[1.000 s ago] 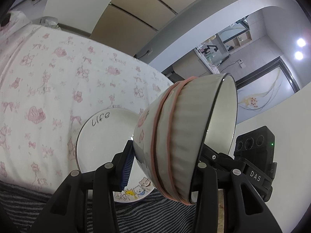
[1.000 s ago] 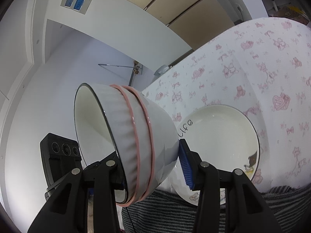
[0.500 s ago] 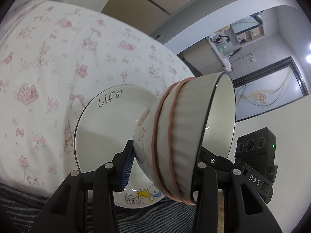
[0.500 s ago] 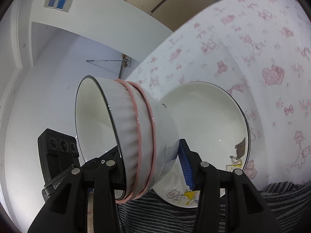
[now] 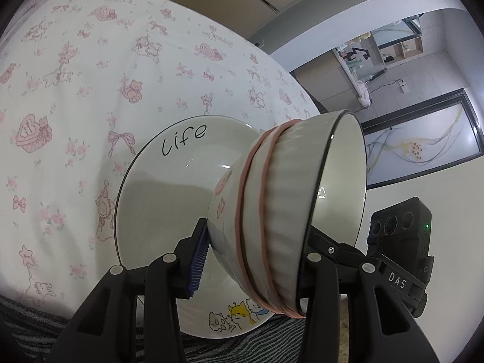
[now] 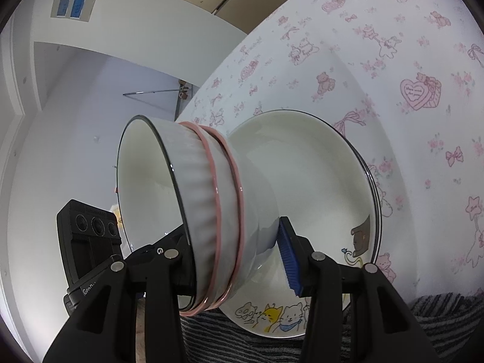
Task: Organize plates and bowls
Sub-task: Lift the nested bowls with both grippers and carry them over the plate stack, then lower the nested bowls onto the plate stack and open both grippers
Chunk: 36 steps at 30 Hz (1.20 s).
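Both grippers clamped the same white ribbed bowl [image 5: 290, 220], one on each side. The left gripper [image 5: 254, 251] had its blue-padded finger [image 5: 198, 260] against the bowl's base side and its other finger at the rim side, so its fingers were partly closed and holding the bowl. The right gripper [image 6: 236, 260] did the same from the opposite side, with its blue pad [image 6: 289, 257] pressed on the lower wall and the other finger at the rim; narrow gap, filled by the bowl.

The bowl was tipped on its side in both views, mouth facing away from the plate. It had two pink bands around the ribbed wall and a dark rim line. What could be seen of its inside was plain white, nothing in it.

Just behind and below the bowl lay a white plate [image 5: 169, 181] with a dark rim, the word "Life" on the far part and cartoon cats on the near edge. Only a shadow of the bowl showed on its surface. Whether the bowl's base touched the plate could not be told.

The plate rested on a white cloth with pink bears, bows and hearts [image 5: 75, 90]. A grey striped fabric [image 6: 438, 317] ran along the near edge of the cloth, under the plate's near rim.
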Motion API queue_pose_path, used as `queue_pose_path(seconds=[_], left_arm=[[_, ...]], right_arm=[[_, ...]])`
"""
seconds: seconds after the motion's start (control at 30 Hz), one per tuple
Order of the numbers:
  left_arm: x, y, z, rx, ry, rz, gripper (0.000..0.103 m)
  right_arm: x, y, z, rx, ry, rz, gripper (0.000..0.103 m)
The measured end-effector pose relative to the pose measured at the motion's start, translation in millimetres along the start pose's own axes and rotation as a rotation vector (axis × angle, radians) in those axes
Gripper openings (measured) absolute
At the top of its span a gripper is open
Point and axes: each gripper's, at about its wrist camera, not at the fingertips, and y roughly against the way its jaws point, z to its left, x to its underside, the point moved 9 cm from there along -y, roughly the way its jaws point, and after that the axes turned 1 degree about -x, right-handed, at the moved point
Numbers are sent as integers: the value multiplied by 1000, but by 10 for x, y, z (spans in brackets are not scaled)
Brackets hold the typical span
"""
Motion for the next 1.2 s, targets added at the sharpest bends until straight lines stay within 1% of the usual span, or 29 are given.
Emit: queue_pose_path(seconds=[0.3, 0.4, 0.53, 0.6, 0.83, 0.9, 0.97, 1.07, 1.1, 1.13, 1.2], left_arm=[[10, -45, 33, -2, 4, 9, 45], [22, -94, 66, -2, 13, 22, 45], [46, -177, 109, -21, 17, 41, 45], [41, -175, 114, -37, 1, 34, 45], [26, -181, 131, -50, -4, 29, 45], [27, -179, 121, -59, -16, 30, 45], [22, -163, 91, -89, -65, 22, 45], [-6, -112, 65, -145, -120, -27, 46], [-16, -89, 64, -165, -135, -44, 48], [-29, -66, 72, -180, -146, -58, 52], [-54, -15, 93, -188, -155, -81, 60]], right_arm=[[-4, -28, -27, 18, -2, 14, 43], [-9, -44, -41, 44, 2, 21, 43], [9, -74, -73, 104, 27, 26, 44], [14, -72, -77, 128, 52, 20, 44], [-2, -62, -78, 155, 72, 14, 44], [-5, -57, -77, 158, 76, 9, 44], [1, -51, -73, 163, 86, -4, 44], [2, -49, -59, 176, 102, -21, 45], [-9, -38, -56, 186, 109, -32, 46], [-20, -13, -46, 198, 118, -47, 52], [-59, 33, -37, 226, 141, -86, 58]])
